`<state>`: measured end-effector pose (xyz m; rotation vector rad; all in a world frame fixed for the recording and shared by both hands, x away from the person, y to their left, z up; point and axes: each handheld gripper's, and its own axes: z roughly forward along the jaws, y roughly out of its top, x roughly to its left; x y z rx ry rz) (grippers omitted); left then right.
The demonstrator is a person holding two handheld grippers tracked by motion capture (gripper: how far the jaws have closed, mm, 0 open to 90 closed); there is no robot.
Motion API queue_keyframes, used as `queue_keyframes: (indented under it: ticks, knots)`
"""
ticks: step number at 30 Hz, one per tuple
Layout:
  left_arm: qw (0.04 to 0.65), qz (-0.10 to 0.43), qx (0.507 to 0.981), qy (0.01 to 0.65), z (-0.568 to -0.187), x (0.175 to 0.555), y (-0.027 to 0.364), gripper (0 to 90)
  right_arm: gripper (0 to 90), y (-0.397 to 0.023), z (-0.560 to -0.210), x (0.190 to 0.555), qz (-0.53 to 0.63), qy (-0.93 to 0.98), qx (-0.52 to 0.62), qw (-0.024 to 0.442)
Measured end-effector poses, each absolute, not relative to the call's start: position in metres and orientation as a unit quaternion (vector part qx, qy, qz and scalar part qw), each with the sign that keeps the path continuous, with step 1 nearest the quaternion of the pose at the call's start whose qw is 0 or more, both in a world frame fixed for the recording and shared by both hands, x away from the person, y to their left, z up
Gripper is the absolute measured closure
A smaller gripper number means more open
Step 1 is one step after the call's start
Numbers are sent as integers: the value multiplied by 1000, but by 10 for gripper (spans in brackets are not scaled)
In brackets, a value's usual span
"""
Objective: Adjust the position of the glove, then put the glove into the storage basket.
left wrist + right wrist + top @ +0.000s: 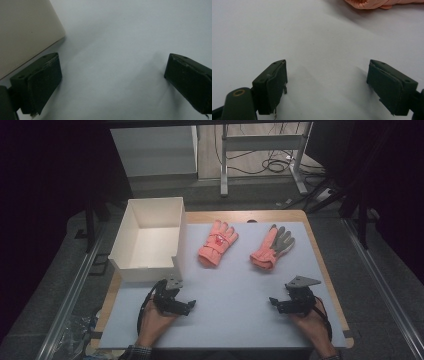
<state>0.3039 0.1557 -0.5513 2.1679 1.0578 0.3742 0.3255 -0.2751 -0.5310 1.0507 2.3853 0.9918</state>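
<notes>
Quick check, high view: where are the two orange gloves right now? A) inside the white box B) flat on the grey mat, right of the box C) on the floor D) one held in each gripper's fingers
B: both orange fabric gloves lie flat on the grey mat, to the right of the open white box; nothing sits between either gripper's fingers.

Two orange gloves lie on the mat: one [217,243] near the middle, the other [272,247], with grey fingers, to its right. One white box [148,266] stands at the left edge of one pale grey mat [235,295], which covers one wooden table [315,242]. Two hand-held grippers rest near the front, a left gripper [192,304] and a right gripper [273,303]
</notes>
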Motion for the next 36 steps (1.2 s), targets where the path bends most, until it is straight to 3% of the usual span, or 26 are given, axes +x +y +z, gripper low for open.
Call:
queue_keyframes:
  ticks: [26, 36]
  knots:
    - [342, 142, 834, 410, -551, 304, 156, 4, 137, -271, -530, 326, 341, 844, 374, 178]
    - [342, 144, 835, 407, -551, 304, 156, 5, 192, -275, -524, 329, 363, 828, 394, 165]
